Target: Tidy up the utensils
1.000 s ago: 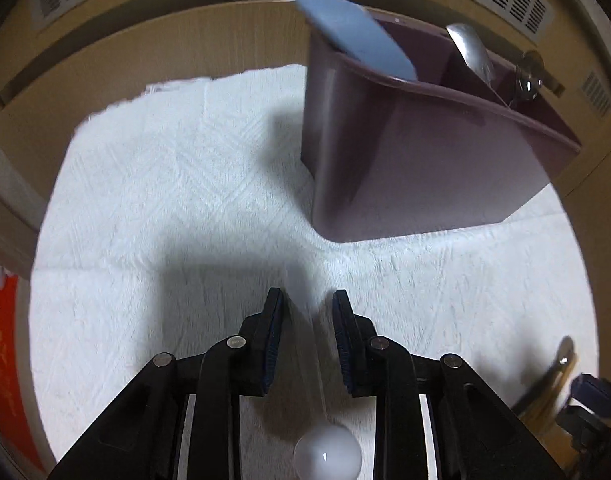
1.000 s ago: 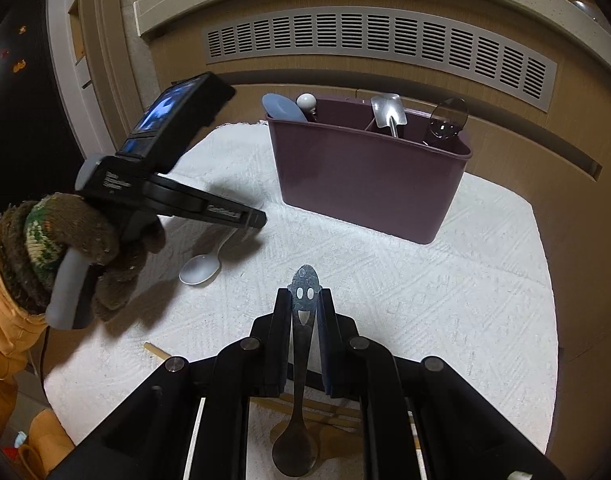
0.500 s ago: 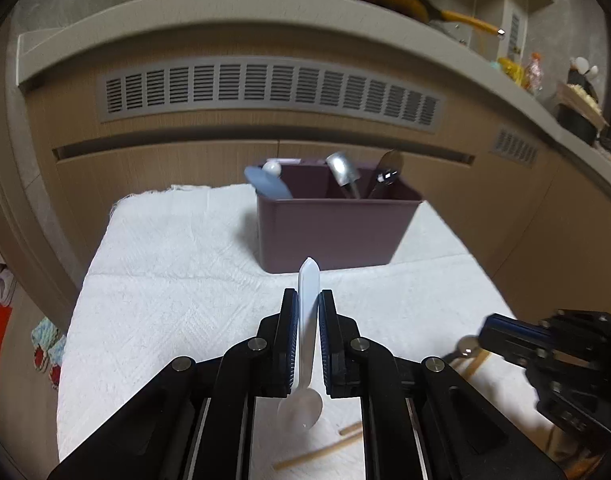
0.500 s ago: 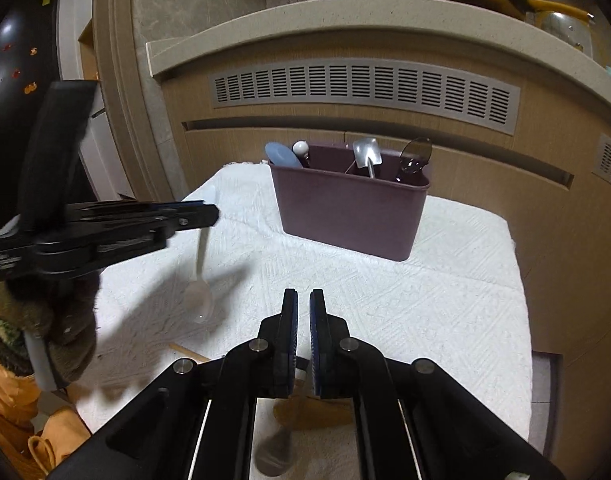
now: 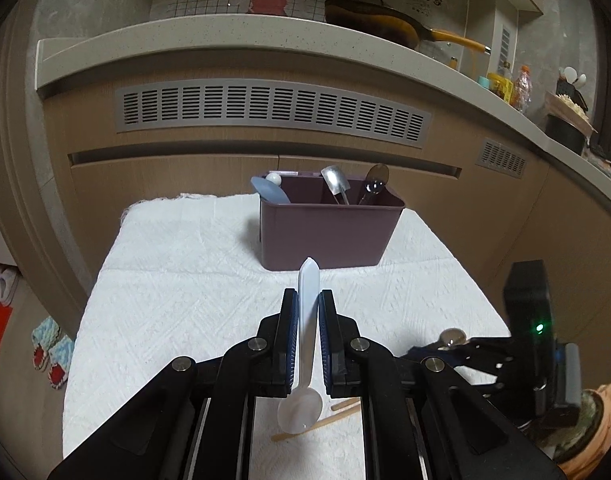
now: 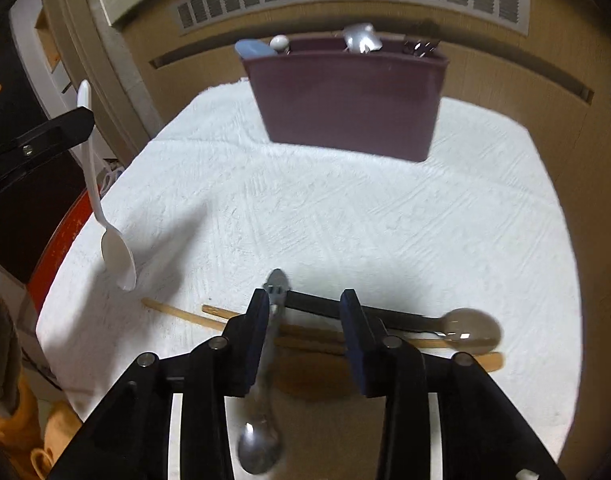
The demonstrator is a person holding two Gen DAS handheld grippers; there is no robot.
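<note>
Ahead, maroon caddy [image 5: 325, 236]; L fingers [image 5: 288, 328] clamping white spoon [image 5: 305, 332], R fingers [image 6: 355, 332] apart.

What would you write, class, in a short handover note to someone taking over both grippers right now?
Left gripper: shut on the white plastic spoon, lifted off the cloth.
Right gripper: fingers just opened; metal spoon leans against the left finger, ungripped.
Done: several utensils stand in the maroon caddy.
Left: both spoons, plus the black-handled ladle and wooden sticks on the white cloth.
</note>
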